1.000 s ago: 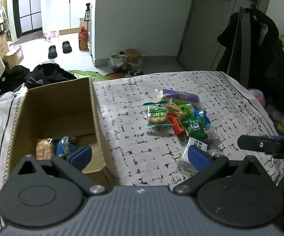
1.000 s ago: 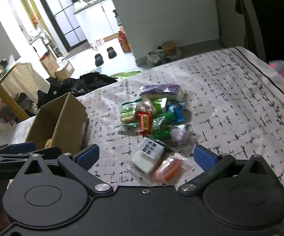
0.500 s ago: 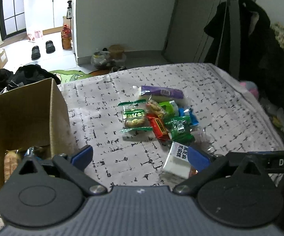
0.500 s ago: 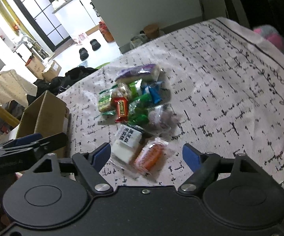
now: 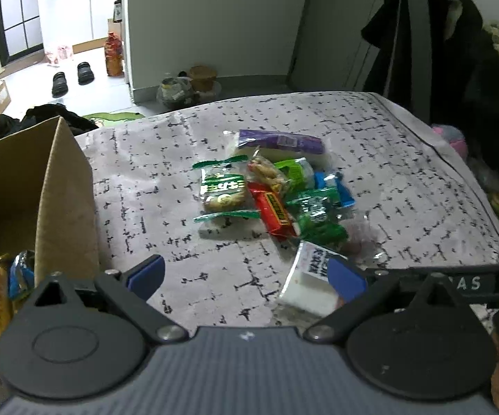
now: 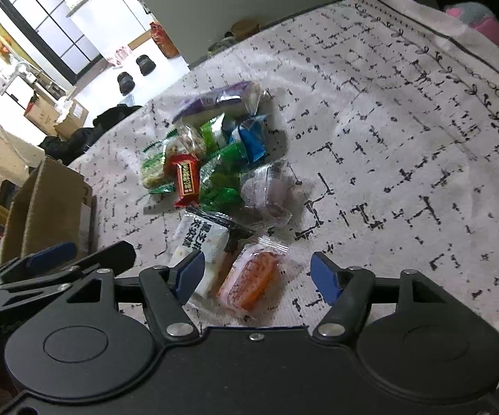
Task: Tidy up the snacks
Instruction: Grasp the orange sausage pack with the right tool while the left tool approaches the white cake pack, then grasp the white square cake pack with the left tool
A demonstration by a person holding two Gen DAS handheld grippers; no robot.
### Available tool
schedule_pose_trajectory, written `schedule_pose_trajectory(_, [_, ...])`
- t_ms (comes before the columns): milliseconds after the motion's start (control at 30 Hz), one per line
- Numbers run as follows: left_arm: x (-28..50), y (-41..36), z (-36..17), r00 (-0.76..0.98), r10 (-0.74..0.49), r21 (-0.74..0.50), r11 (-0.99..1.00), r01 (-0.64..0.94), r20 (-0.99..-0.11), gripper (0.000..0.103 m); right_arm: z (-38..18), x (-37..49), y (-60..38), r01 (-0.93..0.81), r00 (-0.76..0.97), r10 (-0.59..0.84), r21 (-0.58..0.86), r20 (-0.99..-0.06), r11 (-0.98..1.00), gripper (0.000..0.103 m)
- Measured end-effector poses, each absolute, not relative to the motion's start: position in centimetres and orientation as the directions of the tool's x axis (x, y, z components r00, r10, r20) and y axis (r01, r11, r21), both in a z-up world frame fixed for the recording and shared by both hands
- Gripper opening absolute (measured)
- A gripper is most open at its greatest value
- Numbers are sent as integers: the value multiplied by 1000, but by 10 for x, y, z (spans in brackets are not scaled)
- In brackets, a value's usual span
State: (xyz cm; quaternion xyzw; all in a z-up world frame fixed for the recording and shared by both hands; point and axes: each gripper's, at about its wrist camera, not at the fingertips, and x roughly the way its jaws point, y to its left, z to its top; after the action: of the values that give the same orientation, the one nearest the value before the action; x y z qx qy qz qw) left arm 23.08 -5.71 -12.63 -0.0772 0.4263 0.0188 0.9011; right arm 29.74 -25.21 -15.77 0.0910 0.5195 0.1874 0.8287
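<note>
The tablecloth (image 6: 405, 138) looked like woven cloth, matt and faintly ribbed, printed with black dashes. The cardboard box (image 5: 66, 207) at the left was plain brown corrugated card, dull and slightly fibrous. The snack wrappers were thin plastic film: the red bar (image 6: 185, 178) and the green packets (image 6: 227, 173) shone glossy, the purple pack (image 6: 215, 100) at the far end caught bright glare, and the orange snack (image 6: 254, 276) nearest sat in clear crinkled film. The white pack (image 6: 202, 245) looked smooth, perhaps satin rather than glossy. The right gripper (image 6: 254, 273) had matt black plastic arms, blue pads and small bright metal screws.
</note>
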Motion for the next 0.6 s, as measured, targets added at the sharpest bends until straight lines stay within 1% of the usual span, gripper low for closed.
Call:
schedule_pose_trajectory(100, [232,-55,-129,628,-31,-127,986,-109,-777,101,-164,301,-246,-216,379,402,343,-833,914,64])
schedule_pose_trajectory(233, [234,-56,-133,620,-43,-131,987,-97,-784,101,-172,301,-240,-234,361,377,308,-853,922,56])
schedule_pose_trajectory(300, [236,-59,-134,618,-44,-126,988,-90,-785,101,-172,301,-241,-234,364,357,287,-860,929,48])
schedule_pose_trajectory(367, [238,-62,-136,617,-59,-132,988,-74,-785,101,-172,302,-245,-226,361,351,284,-864,932,35])
schedule_pose_trajectory(433, [240,-67,-137,613,-61,-127,990,-64,-788,101,-171,305,-252,-206,353,339,281,-872,937,27])
schedule_pose_trajectory(600, [248,-77,-142,609,-70,-114,993,-34,-790,101,-170,305,-265,-187,350,336,286,-875,940,26])
